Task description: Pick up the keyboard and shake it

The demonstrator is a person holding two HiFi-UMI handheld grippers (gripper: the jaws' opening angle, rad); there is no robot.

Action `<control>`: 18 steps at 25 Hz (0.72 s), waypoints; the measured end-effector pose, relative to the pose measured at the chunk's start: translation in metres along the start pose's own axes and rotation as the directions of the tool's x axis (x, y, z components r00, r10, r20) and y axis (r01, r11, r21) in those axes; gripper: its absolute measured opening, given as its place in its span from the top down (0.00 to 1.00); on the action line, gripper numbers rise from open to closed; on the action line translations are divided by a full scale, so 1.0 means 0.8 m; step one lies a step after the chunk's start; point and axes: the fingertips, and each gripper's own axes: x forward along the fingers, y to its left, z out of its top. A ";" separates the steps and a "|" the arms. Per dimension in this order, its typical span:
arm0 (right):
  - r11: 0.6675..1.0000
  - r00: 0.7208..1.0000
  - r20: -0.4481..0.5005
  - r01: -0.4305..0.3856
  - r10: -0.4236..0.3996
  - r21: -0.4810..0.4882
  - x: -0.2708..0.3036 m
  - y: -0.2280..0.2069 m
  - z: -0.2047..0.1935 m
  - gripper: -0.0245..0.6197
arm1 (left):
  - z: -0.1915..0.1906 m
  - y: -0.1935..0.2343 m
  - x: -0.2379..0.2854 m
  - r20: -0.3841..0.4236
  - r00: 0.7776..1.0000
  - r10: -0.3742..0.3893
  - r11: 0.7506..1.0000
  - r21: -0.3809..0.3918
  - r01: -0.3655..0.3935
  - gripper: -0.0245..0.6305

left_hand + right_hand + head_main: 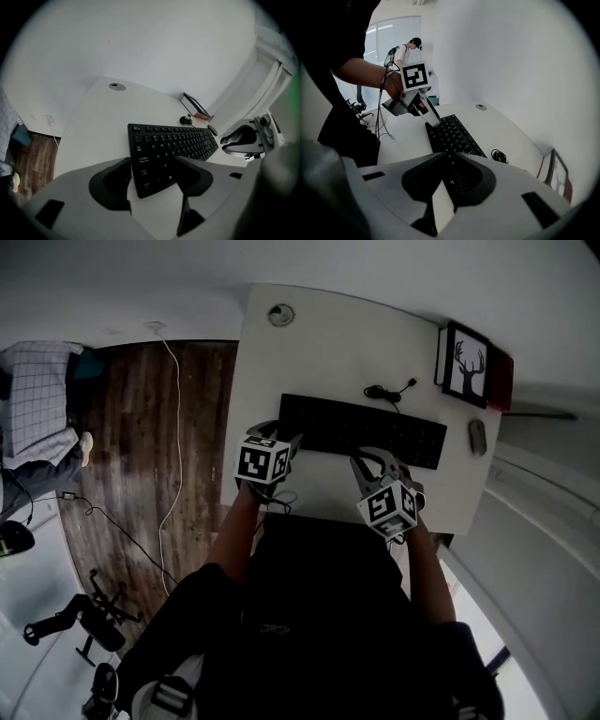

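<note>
A black keyboard [375,432] lies flat on the white desk [319,343]. My left gripper [287,448] is at its left end. In the left gripper view the jaws of my left gripper [153,164] stand open, and the keyboard's [178,140] corner lies between them, untouched. My right gripper [373,463] is at the front edge, right of the middle. In the right gripper view my right gripper [446,157] has its jaws closed together on the keyboard's [450,133] near edge. That view also shows the left gripper [429,117] over the far end.
A mouse [477,437] lies right of the keyboard, a coiled black cable [389,390] behind it. A framed deer picture [464,364] stands at the back right and a round grommet [280,315] at the back left. Wooden floor [159,456] lies to the left.
</note>
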 end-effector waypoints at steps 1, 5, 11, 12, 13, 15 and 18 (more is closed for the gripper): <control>0.999 0.999 -0.022 -0.034 0.033 -0.024 0.008 -0.005 0.002 0.83 | -0.001 0.002 0.003 -0.003 1.000 0.009 1.000 -0.004 -0.009 0.56; 0.977 0.982 -0.135 -0.152 0.133 -0.146 0.061 -0.039 -0.005 0.52 | -0.004 0.009 0.016 -0.041 0.998 0.044 0.999 0.017 -0.043 0.59; 0.913 0.904 -0.324 -0.354 0.278 -0.205 0.109 -0.062 -0.011 0.51 | -0.006 0.007 0.019 -0.071 0.995 0.072 0.996 0.050 -0.068 0.59; 0.901 0.890 -0.348 -0.380 0.294 -0.211 0.114 -0.062 -0.013 0.51 | -0.004 0.007 0.018 -0.075 0.994 0.074 0.996 0.056 -0.070 0.59; 0.889 0.876 -0.369 -0.404 0.310 -0.214 0.119 -0.062 -0.015 0.50 | -0.002 0.006 0.018 -0.077 0.994 0.076 0.995 0.064 -0.071 0.59; 0.865 0.847 -0.405 -0.455 0.345 -0.212 0.124 -0.062 -0.016 0.50 | -0.001 0.006 0.018 -0.073 0.994 0.077 0.995 0.071 -0.072 0.59; 0.828 0.793 -0.442 -0.534 0.420 -0.171 0.129 -0.062 -0.016 0.50 | 0.000 0.007 0.018 -0.062 0.995 0.079 0.995 0.069 -0.074 0.59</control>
